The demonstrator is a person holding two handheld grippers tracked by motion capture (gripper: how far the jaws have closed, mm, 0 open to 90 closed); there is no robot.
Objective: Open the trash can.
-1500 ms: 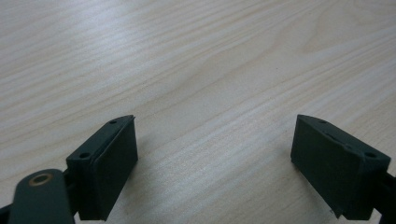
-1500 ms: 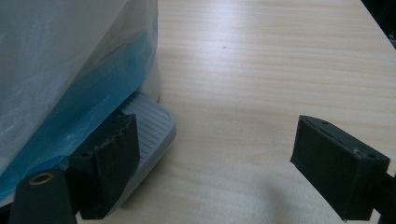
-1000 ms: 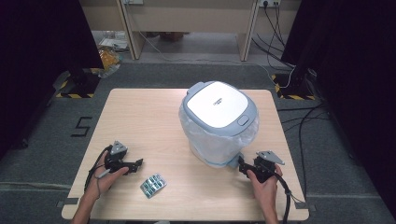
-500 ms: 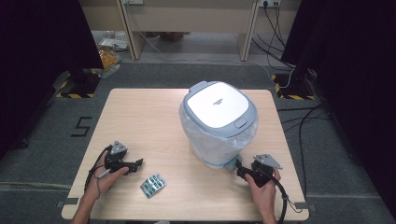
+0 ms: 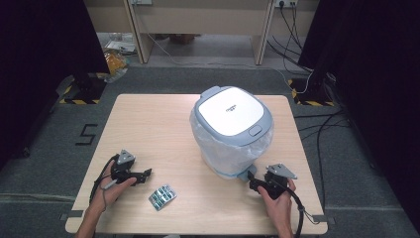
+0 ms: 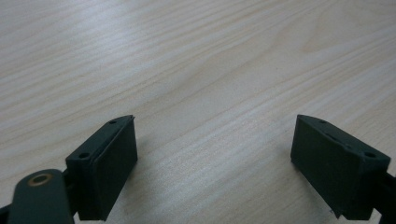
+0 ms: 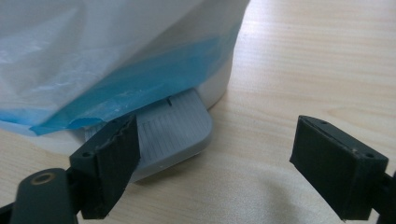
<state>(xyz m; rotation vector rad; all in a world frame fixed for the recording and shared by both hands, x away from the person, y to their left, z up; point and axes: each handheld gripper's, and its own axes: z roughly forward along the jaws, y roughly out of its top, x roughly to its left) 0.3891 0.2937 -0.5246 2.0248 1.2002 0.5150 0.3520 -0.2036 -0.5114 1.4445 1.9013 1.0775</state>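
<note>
bin [image 5: 231, 119]: hard, light, slippery bag | press grey pedal [image 7: 175, 128] at bin's bottom | right gripper [image 7: 215, 161] spread, empty | left gripper [image 6: 215, 161] spread, empty

A white "5" [image 5: 87, 134] stands on the grey floor at the left of the high view, beside the table. The bin lid [image 5: 232, 113] bears a small dark logo, too small to read.

High view is looking forward and down from above the person's side, taking in the whole table [image 5: 148, 124]. Left gripper view is skimming close over bare tabletop. Right gripper view is sitting low, close to the pedal bin [image 7: 140, 51], shared with high view.
</note>
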